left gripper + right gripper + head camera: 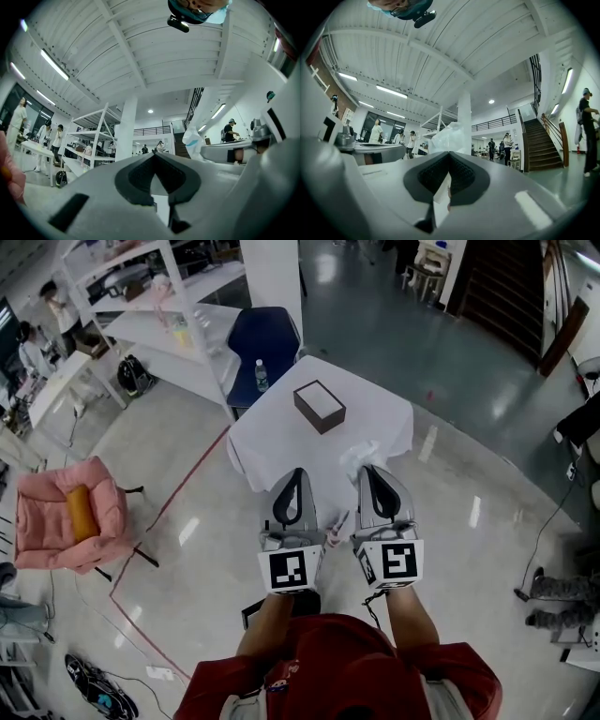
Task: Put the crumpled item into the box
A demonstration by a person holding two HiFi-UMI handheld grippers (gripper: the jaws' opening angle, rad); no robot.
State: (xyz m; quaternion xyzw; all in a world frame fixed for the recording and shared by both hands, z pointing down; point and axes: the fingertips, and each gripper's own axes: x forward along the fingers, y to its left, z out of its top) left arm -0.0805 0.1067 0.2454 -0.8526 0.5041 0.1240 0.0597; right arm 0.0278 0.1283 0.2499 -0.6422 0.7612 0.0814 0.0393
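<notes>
Right tongs closed, crumpled item just beyond tips — box farther

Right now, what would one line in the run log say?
left gripper: shut, empty | right gripper: shut | crumpled item: on table, not yet in box

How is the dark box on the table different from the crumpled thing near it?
The box has dark sides, straight edges and square corners; the crumpled item is pale and lumpy, with no clear shape. The box looks bigger than the crumpled item. The box sits toward the middle of the table; the crumpled item lies nearer its front edge. Both rest on the white table, and neither is held.
</notes>
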